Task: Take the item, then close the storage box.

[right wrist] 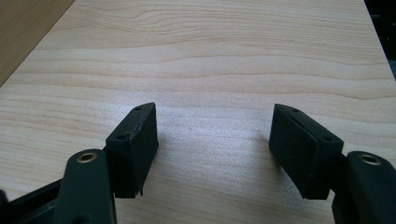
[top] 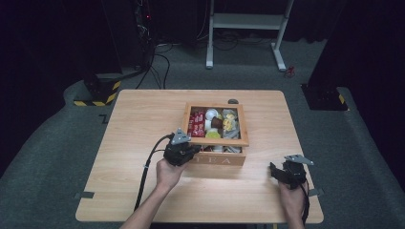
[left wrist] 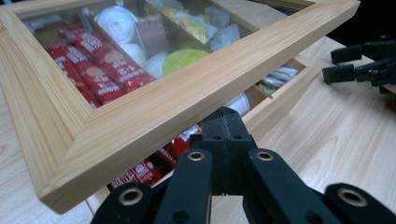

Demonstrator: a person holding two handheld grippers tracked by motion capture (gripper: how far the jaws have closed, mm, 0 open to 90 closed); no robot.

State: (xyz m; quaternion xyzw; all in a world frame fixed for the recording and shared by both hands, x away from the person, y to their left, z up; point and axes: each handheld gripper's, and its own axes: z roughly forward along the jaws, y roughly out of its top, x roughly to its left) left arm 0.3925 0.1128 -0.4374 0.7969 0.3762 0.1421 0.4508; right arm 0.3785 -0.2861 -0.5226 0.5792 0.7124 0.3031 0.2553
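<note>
We are looking down on a light wooden table [top: 143, 191] that is filling the middle of the high view, with a wooden tea box [top: 217, 152] sitting just right of centre and the word TEA showing on its front wall. Its glass-paned lid [top: 216, 141] is sitting lifted at the front edge, not flat and not swung back; we are judging the work as a lid lift partway along, though we cannot tell whether it is opening or closing.

In the left gripper view the lid's frame [left wrist: 140, 116] is slanting across the upper left, and the left gripper [left wrist: 227, 135] is rising from the bottom with its jaws pressed together under the front rail, propping it up.

Inside the box, dividers are splitting it into compartments: red sachets [left wrist: 100, 72] are lying at the left of that view, white round pods [left wrist: 114, 23] and a yellow-green disc [left wrist: 184, 58] are sitting in the middle, and pale tea bags [left wrist: 224, 35] are lying toward the upper right.

The right gripper [right wrist: 212, 140] is resting over bare table at the lower right of the high view, well apart from the box, jaws spread wide and holding nothing.
</note>
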